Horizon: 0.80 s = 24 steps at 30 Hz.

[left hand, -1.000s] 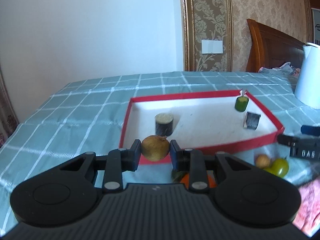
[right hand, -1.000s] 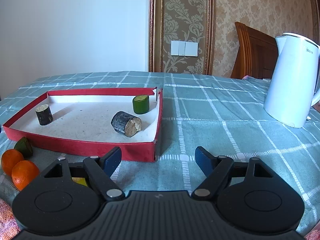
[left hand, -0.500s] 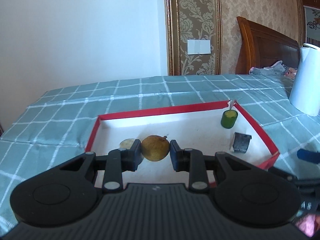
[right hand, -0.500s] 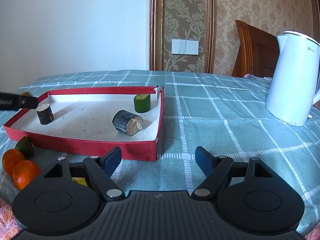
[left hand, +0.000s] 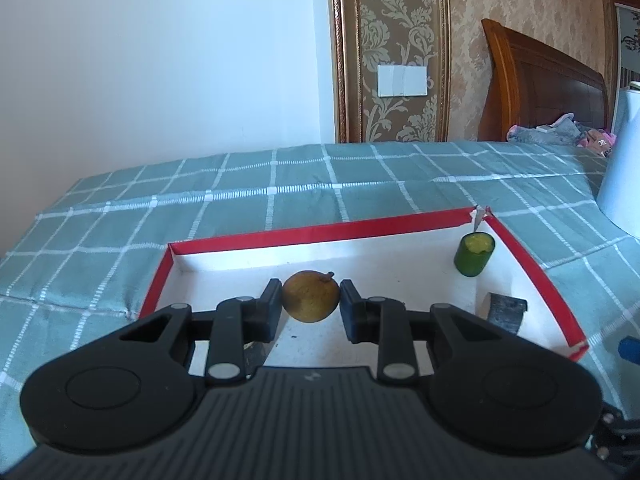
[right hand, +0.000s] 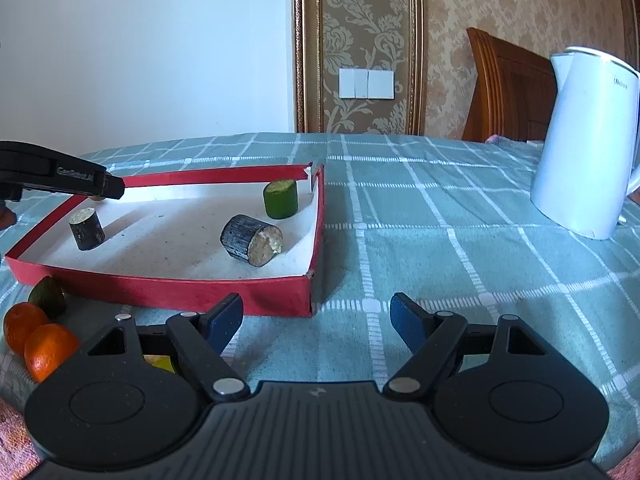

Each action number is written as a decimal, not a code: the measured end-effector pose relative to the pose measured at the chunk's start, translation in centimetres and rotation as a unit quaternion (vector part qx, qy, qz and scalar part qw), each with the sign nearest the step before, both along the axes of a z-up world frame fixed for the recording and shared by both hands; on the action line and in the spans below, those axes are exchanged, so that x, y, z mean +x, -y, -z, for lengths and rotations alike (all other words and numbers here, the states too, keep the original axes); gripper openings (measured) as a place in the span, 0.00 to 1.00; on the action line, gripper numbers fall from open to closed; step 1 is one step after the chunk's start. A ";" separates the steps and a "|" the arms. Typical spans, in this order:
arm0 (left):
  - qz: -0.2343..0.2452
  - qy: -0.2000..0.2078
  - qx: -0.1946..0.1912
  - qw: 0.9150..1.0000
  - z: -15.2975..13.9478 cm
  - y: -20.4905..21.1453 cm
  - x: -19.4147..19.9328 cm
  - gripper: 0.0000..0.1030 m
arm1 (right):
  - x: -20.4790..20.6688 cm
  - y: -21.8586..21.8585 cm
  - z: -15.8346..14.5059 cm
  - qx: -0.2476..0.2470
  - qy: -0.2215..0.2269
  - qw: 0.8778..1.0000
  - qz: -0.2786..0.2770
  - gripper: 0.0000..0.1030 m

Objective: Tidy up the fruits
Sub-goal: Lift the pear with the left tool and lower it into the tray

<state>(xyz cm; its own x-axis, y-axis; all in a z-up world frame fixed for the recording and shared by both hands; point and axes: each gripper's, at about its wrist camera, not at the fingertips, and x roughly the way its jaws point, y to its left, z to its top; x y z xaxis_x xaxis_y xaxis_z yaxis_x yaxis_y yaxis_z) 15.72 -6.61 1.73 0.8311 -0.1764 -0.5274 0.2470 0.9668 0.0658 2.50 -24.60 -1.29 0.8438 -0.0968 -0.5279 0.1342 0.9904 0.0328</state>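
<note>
We hold a small brown fruit (left hand: 311, 297) in the left hand-held gripper (left hand: 311, 304), both pads pressed against its sides, and it hangs above the white floor of the red tray (left hand: 384, 227), toward the tray's far left part. The right hand-held gripper (right hand: 316, 318) waits over the checked tabletop (right hand: 440, 216) just near of the tray's near right corner, its jaws wide apart with nothing between them.

In the tray we see 3 cut pieces: a green one (right hand: 281, 199) in the far right corner, a dark one (right hand: 251, 240) lying on its side near the middle right, and another dark one (right hand: 86, 228) standing at the left. Outside, by the near left wall, lie 2 oranges (right hand: 38, 336) and a green fruit (right hand: 49, 297). A white kettle (right hand: 584, 144) stands well apart on the right.

We judge the placing step is close, and the risks lie in the release. The fruit is round, so if we let go while it is high it may bounce or roll, perhaps against the standing dark piece and tip it. The grip sits near the fruit's widest part, so a jolt could let it slip early. If we lower too far left, a finger could catch the low tray wall and shove the light tray across the cloth.
</note>
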 end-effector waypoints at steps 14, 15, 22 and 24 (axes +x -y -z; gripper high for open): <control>-0.010 -0.030 0.023 0.999 2.4 0.8 2.2 0.27 | 0.2 -0.1 0.2 -0.003 -0.004 1.000 -0.002 0.78; -0.012 -0.031 0.024 0.999 2.4 0.8 2.3 0.27 | 0.2 -0.2 0.2 -0.003 -0.005 1.000 -0.002 0.78; -0.014 -0.067 0.022 0.997 2.8 0.5 3.3 0.27 | 0.3 -0.2 0.2 -0.004 -0.008 1.000 0.000 0.78; -0.014 -0.072 0.022 0.997 2.9 0.5 3.4 0.27 | 0.3 -0.2 0.3 -0.004 -0.009 1.000 0.000 0.78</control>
